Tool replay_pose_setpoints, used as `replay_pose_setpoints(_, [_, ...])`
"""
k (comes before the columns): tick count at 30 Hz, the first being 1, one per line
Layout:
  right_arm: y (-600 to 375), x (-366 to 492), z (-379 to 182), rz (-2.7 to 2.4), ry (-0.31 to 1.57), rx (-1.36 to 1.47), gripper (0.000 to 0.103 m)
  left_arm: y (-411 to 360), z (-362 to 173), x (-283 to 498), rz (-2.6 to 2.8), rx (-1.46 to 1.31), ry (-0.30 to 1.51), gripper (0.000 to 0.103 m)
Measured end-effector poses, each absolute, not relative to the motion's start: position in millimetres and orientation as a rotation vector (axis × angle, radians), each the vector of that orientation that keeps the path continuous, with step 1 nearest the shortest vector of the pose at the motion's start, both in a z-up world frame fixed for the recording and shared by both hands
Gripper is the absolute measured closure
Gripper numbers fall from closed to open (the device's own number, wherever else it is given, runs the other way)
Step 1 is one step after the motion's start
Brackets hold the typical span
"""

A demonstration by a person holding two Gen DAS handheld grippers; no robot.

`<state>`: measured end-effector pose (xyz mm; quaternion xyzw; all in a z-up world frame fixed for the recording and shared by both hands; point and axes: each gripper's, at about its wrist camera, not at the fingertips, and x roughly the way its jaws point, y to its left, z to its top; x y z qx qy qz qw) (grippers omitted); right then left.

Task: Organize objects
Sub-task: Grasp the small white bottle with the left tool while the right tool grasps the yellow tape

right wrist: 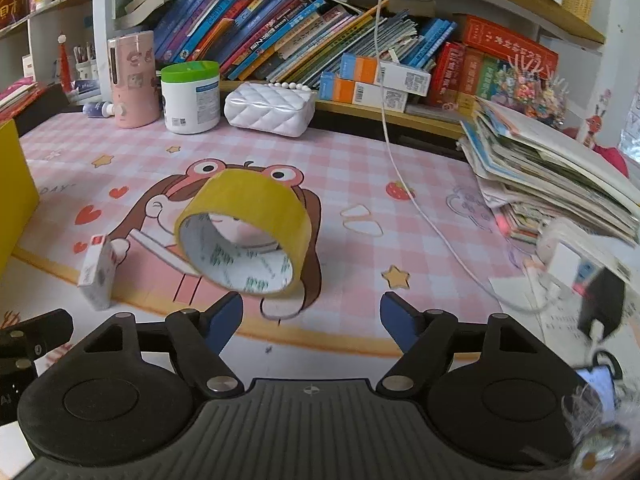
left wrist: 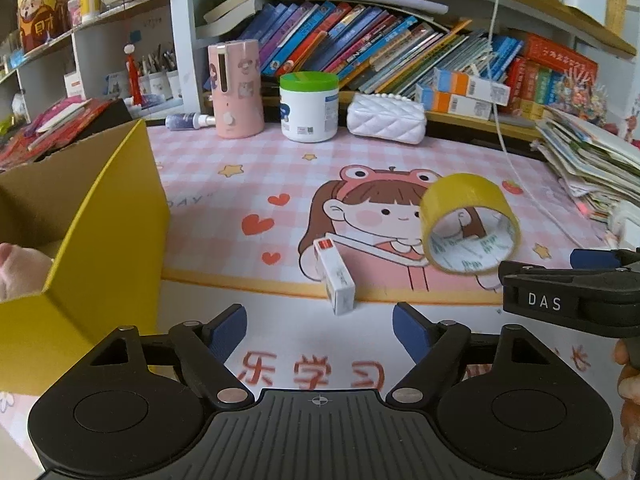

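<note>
A: How far along is the tidying?

B: Barely started, I judge. A yellow cardboard box (left wrist: 100, 216) stands at the desk's left edge with something pink and soft inside, too little showing to name. A roll of yellow packing tape (right wrist: 244, 236) stands on edge mid-mat, and a small white carton (left wrist: 335, 278) lies just left of it near the mat's front edge; both are loose.

A: And the hands?

B: Both tools angle down toward the pink cartoon desk mat (left wrist: 240, 200). The left gripper (left wrist: 319, 330) faces the carton, jaws open and empty. The right gripper (right wrist: 311, 320) faces the tape, jaws open, gripping nothing
</note>
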<state>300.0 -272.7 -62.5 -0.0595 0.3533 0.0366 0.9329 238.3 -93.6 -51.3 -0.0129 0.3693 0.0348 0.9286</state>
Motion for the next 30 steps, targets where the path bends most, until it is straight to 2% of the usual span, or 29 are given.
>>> replay_pose_setpoints(2, [-273,309,-65,0.088,0.730,-0.119,0.032,-95,-55,248,0.081,-0.028,0.768,0.029])
replay_pose_setpoints(9, [-270,332,-71,0.101,0.740,-0.128,0.042,-102,-68,278,0.104,-0.029,0.783,0.032])
replay_pose_setpoints(12, [-268,340,-76,0.100,0.733,-0.150,0.046,-105,-73,291,0.106,-0.029,0.785,0.040])
replay_pose_setpoints(15, [-265,345,-79,0.109,0.728,-0.162,0.056,-107,-79,301,0.109,-0.032,0.806,0.054])
replay_pose_setpoints(17, [-264,347,-80,0.120,0.716,-0.166,0.064,-107,-83,305,0.110,-0.028,0.817,0.067])
replay_pose_setpoints(18, [-264,347,-80,0.129,0.708,-0.169,0.070,-107,-84,306,0.111,-0.023,0.819,0.070])
replay_pose_setpoints(20, [-263,347,-80,0.147,0.690,-0.170,0.082,-107,-86,307,0.106,-0.016,0.828,0.084])
replay_pose_setpoints(22, [-263,347,-78,0.147,0.670,-0.174,0.090,-106,-86,306,0.102,-0.016,0.827,0.090])
replay_pose_setpoints(30, [-265,338,-69,0.145,0.648,-0.144,0.093,-100,-75,296,0.090,-0.049,0.802,0.090])
